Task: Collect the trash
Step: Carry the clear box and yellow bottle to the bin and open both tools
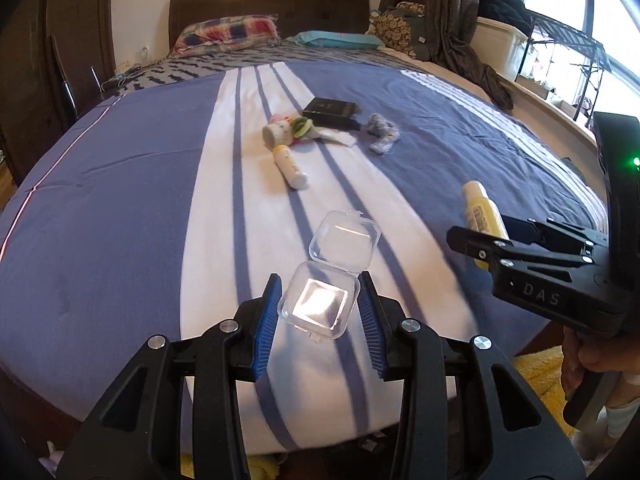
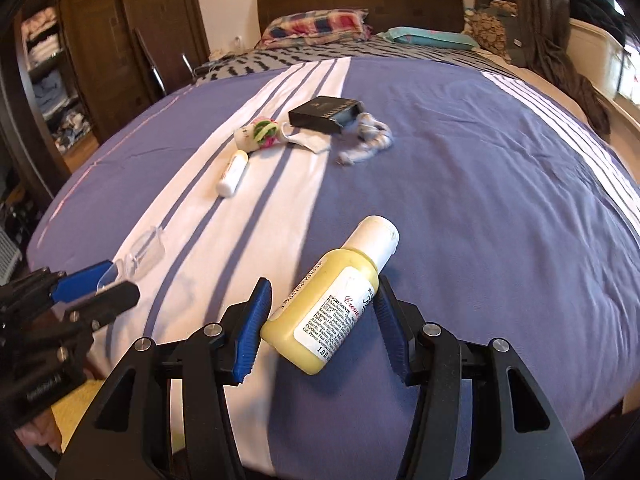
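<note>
In my left gripper point(image 1: 318, 304) the ribbed blue pads are closed part-way against the sides of one clear plastic box point(image 1: 318, 300), square with rounded corners, its hinged lid point(image 1: 344, 246) flipped open, held above the striped bedspread point(image 1: 120, 200). My right gripper point(image 2: 320, 316) is clamped about half-wide on one squat yellow bottle point(image 2: 336, 312) with a white cap and a printed paper label, tilted across the pads. Farther up the smooth purple-and-white cover lie one slim white tube point(image 2: 232, 174), one flat black carton point(image 2: 324, 112), one crumpled grey-white wad point(image 2: 366, 140) and a small pink-and-green bundle point(image 2: 264, 132).
</note>
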Tool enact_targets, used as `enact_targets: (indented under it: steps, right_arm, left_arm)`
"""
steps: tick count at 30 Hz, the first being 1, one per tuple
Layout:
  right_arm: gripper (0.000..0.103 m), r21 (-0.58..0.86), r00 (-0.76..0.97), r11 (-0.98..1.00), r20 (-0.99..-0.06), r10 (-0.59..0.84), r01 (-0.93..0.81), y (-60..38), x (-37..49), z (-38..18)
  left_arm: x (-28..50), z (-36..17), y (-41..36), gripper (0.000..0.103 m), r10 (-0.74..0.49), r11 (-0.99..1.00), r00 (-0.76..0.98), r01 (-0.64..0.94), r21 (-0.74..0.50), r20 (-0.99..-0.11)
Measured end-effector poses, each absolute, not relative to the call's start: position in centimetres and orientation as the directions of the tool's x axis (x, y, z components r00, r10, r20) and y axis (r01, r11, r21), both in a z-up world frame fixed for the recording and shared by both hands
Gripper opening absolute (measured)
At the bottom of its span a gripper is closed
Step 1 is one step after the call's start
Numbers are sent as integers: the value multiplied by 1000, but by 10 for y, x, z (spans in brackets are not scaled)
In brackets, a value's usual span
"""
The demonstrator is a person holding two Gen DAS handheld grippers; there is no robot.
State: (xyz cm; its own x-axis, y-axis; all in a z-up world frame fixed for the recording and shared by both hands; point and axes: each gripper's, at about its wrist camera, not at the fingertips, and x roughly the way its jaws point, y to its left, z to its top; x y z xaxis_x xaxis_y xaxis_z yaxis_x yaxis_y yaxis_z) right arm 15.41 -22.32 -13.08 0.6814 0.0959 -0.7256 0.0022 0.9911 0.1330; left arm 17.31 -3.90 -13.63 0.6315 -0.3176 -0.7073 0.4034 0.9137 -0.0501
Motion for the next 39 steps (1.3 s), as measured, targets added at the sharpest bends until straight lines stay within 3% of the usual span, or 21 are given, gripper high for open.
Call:
enact_targets:
  steps: [7,15,39]
  right_arm:
    - [53,144,730,990,-676,102,-4,-233,83,-112]
    - [53,157,722,987,-685,96,18,-238,30,-127]
    - [53,248,377,969,-899,225,13,-205,14,-278]
  left_arm:
    - [116,-120,-47,37,-350,896,648,443,-40,-676]
    - [68,-132,-42,37,-352,896,641,441,-47,-682]
    - [51,-300,-33,37,-274,908,303,394,-141,-913]
